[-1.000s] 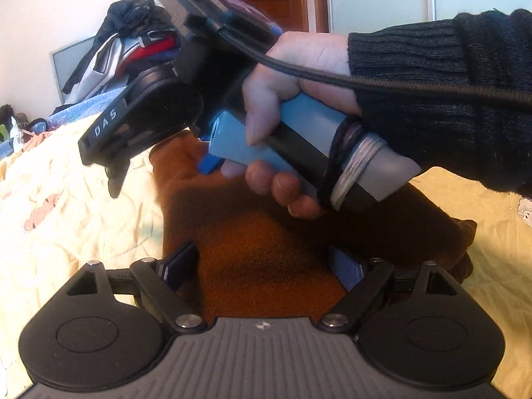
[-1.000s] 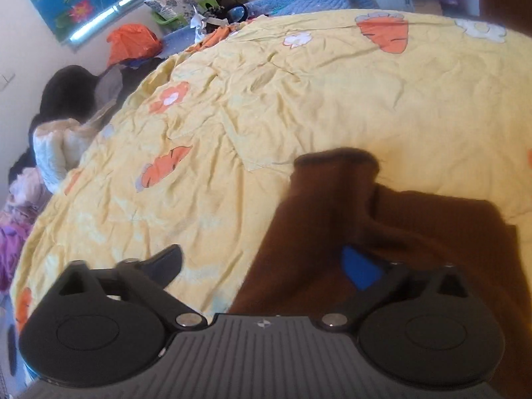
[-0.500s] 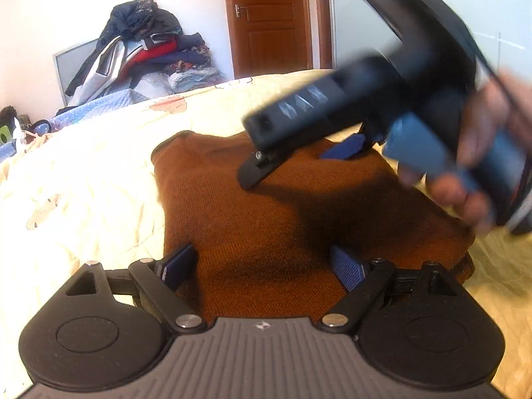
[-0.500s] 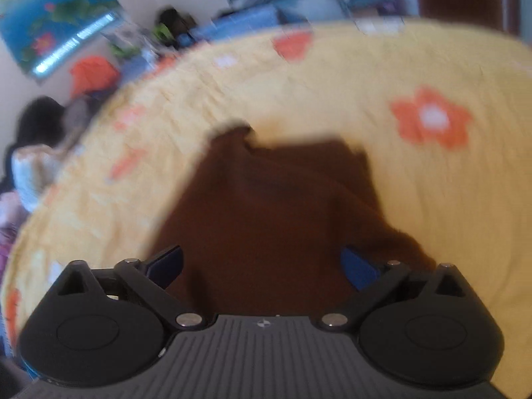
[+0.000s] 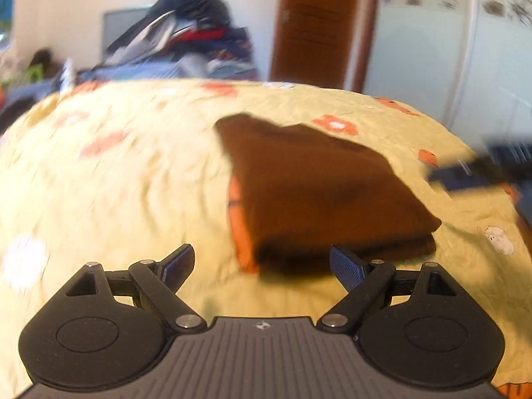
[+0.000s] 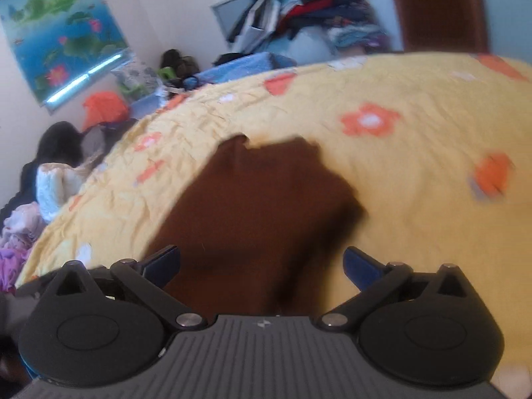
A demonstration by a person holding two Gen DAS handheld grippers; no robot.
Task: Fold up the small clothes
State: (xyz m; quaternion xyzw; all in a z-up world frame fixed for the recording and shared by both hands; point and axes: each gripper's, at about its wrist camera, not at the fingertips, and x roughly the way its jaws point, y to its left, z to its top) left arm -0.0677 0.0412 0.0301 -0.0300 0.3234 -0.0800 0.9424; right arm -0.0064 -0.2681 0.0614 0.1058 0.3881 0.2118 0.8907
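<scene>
A brown knitted garment (image 5: 319, 186) lies folded in a thick stack on the yellow flowered bedspread (image 5: 116, 186). My left gripper (image 5: 262, 266) stands open just short of the garment's near edge, with nothing between its fingers. In the right wrist view the same brown garment (image 6: 259, 206) lies ahead of my right gripper (image 6: 262, 264), which is open and hovers over the garment's near part, holding nothing. A blurred dark blue fingertip (image 5: 462, 179) of the right gripper shows at the right edge of the left wrist view, off the garment.
A heap of clothes (image 5: 186, 36) is piled against the far wall beside a brown door (image 5: 319, 26). More clothes and bags (image 6: 53, 173) lie by the bed's left side under a wall poster (image 6: 63, 33). The bedspread stretches wide around the garment.
Both grippers have pulled back from the garment. The right gripper and hand, over the garment before, swung off to the right edge of the left wrist view. The garment lies folded, nothing on it.
</scene>
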